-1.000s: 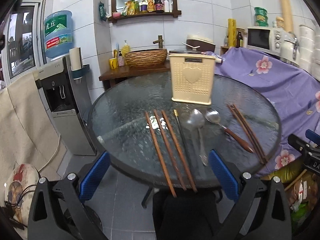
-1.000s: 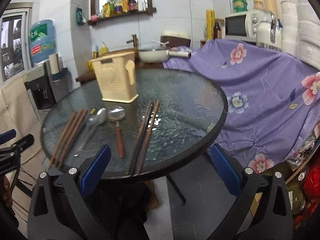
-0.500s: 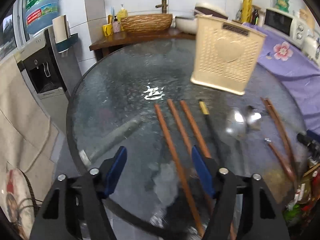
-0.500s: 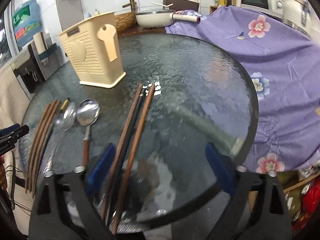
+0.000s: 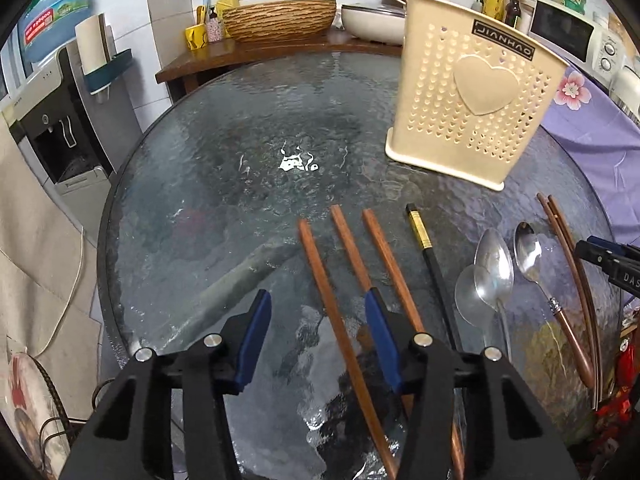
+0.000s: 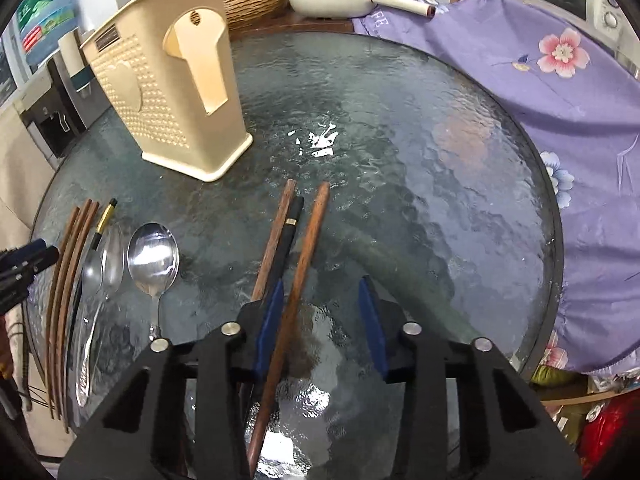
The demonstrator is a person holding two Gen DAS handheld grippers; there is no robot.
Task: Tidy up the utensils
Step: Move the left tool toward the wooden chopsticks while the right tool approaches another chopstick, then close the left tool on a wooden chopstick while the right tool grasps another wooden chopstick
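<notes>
Brown chopsticks point(image 5: 340, 312) lower ends hidden under left claw point(image 5: 318, 300), cut by frame edge

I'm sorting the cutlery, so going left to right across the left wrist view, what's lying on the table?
Three wooden chopsticks → black chopstick → two overlapping metal spoons → wooden-handled spoon → two more wooden chopsticks.

Both grippers' fingers point(image 5: 260, 332) point(image 6: 370, 320) have been closing and lowering over the chopsticks point(image 5: 340, 320).
</notes>
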